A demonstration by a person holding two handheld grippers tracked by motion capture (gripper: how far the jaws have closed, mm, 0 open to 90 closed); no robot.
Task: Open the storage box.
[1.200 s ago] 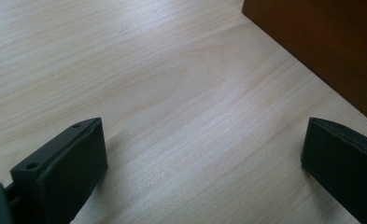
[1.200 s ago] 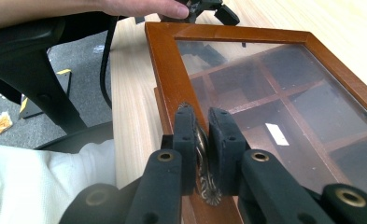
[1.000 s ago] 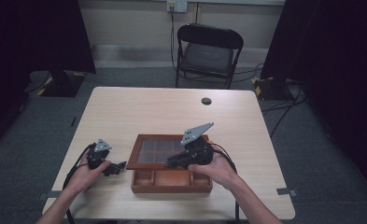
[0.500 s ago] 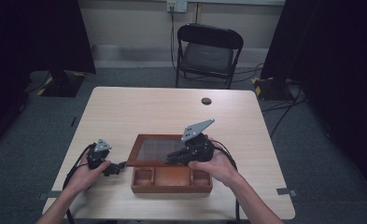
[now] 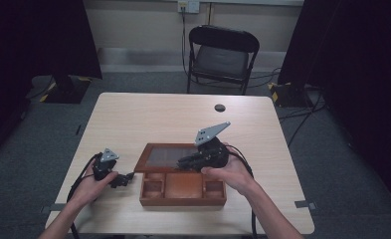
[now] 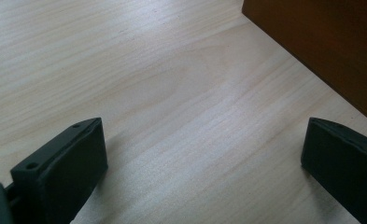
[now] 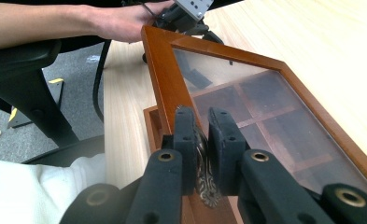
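A pale wooden desk (image 5: 148, 119) carries the things. Behind its far edge stands a black folding chair (image 5: 222, 57) on the grey floor. Near the desk's near edge sits a reddish-brown wooden box (image 5: 183, 188) with open compartments along its near side, a wide one in the middle flanked by a smaller one on each side. Its glass-panelled lid (image 5: 165, 157), framed in the same wood, is raised from the near edge and tilts up toward the far side.

The right gripper (image 5: 193, 160) hangs over the box's middle, its grey three-cornered plate pointing up and right. In the right gripper view its fingers (image 7: 223, 140) are clenched on a small ornate metal clasp (image 7: 204, 179) at the lid's front edge, just above the box's rim.

The left gripper (image 5: 128, 178) rests on the desk just left of the box; in its own view its fingers (image 6: 64, 163) are released and wide apart, the box's wall just beside the right one, with bare desk between.

A small dark round object (image 5: 220, 107) lies near the far edge, well apart.
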